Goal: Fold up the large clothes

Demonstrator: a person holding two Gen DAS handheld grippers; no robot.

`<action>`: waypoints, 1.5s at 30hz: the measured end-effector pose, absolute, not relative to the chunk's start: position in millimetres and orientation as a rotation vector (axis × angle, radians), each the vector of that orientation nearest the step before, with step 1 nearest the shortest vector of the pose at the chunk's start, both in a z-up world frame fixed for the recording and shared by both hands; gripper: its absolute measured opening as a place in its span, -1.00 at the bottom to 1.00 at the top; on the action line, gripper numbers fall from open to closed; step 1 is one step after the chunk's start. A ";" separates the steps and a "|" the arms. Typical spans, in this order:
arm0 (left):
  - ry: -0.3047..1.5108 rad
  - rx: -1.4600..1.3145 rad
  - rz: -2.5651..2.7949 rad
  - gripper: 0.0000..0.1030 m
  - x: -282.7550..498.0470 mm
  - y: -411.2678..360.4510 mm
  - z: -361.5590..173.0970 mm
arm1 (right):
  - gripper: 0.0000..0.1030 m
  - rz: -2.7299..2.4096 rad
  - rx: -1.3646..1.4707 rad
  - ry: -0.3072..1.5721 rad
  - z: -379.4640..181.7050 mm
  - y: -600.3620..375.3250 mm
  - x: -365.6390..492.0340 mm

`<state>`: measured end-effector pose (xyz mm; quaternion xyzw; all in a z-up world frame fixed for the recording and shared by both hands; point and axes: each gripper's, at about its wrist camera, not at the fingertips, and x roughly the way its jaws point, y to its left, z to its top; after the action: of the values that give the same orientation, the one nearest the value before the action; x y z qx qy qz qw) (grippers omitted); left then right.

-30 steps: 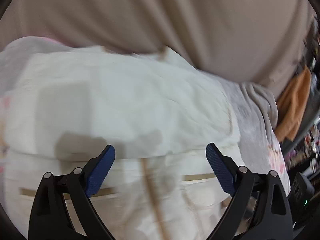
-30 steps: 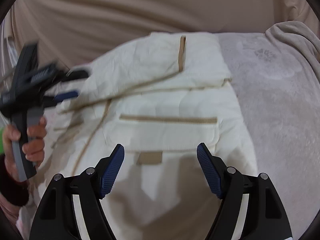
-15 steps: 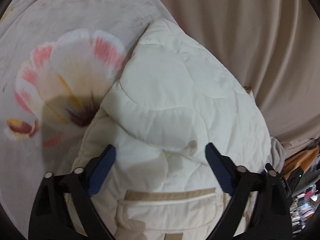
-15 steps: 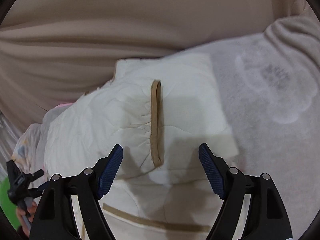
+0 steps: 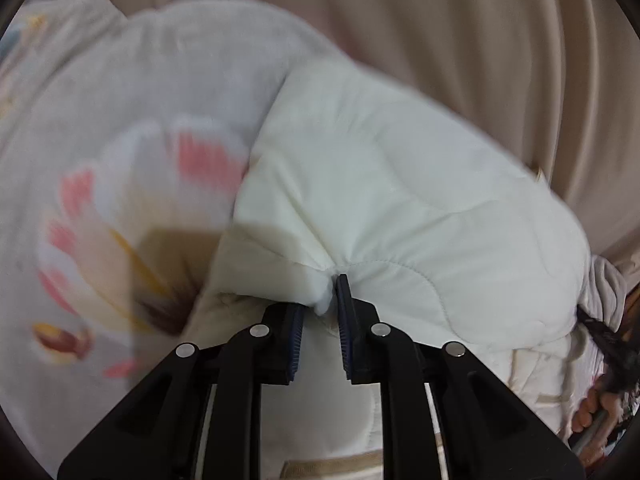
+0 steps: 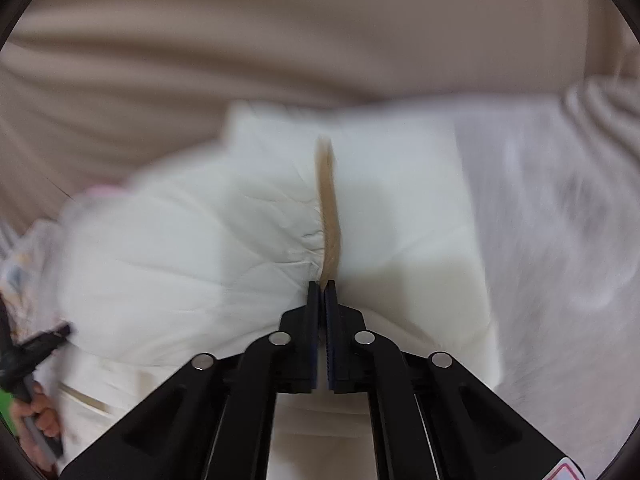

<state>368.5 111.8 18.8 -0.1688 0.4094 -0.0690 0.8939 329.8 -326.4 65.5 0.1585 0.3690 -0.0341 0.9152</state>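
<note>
Cream quilted jacket point(image 5: 400, 200) pinched in both: left claw point(image 5: 320, 304) on a fold, right claw point(image 6: 321, 286) on tan trim point(image 6: 329, 208).

The jacket point(image 5: 400, 200) lay on the blanket point(image 5: 120, 128), with the curtain point(image 5: 440, 20) behind both. The left gripper point(image 5: 320, 304) sat at the jacket's near edge, blanket to its left. The right gripper point(image 6: 322, 292) met the trim strip point(image 6: 328, 208), blanket point(image 6: 560, 240) to its right.
</note>
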 end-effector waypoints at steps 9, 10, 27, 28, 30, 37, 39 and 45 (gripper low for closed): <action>0.817 -0.260 -0.102 -0.65 349.2 109.4 29.5 | -0.73 -0.102 0.333 0.552 129.4 -312.9 272.9; 0.816 -0.258 -0.096 -0.65 345.0 112.5 35.2 | -0.73 -0.058 0.313 0.549 135.6 -301.0 270.7; 0.784 -0.110 -0.107 -0.43 378.0 71.5 84.3 | -0.73 0.086 -0.086 0.694 109.7 -156.6 342.8; 0.804 -0.103 -0.086 -0.43 389.2 71.5 74.5 | -0.73 0.044 -0.088 0.694 109.1 -173.6 343.4; 0.809 -0.088 -0.045 -0.39 397.4 76.4 62.3 | -0.70 -0.062 -0.042 0.698 104.8 -220.5 345.7; 0.789 -0.063 0.015 -0.39 411.3 97.1 48.6 | -0.85 -0.119 0.245 0.716 93.8 -315.1 330.8; 0.785 -0.034 0.029 -0.39 409.5 92.2 48.4 | -0.73 -0.087 0.194 0.651 102.7 -296.3 320.2; 0.782 0.033 0.065 -0.39 396.8 83.0 52.8 | -0.63 -0.146 0.158 0.742 80.1 -288.8 325.7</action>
<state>396.8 83.0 52.8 0.0162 0.3812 0.0317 0.9238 325.7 -288.8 80.1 0.0772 0.3618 -0.0712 0.9263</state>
